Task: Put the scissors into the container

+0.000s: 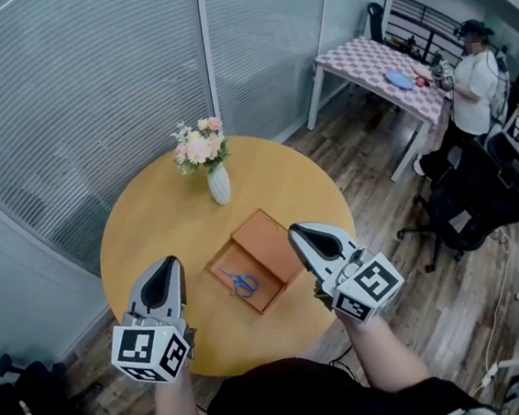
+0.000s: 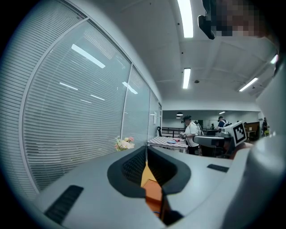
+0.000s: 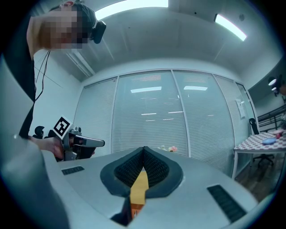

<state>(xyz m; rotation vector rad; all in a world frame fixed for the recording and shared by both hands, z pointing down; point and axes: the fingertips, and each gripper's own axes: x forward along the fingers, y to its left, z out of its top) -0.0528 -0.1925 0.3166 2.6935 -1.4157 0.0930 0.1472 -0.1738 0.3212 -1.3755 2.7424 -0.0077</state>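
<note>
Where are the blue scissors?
In the head view, the scissors lie in the open brown container, between the left gripper and right gripper.

My head camera looks steeply down onto the round tabletop (image 1: 142, 233), near enough to catch both grippers at its near edge. The camera on my left gripper (image 1: 166, 262) sits right behind the jaws and faces almost level across the tabletop toward the flowers (image 2: 124, 143) and the checkered table (image 2: 167, 141). The one on my right gripper (image 1: 296, 231) faces the blinds (image 3: 147, 116). All three views share the flowers, and each gripper view catches the other gripper.
</note>
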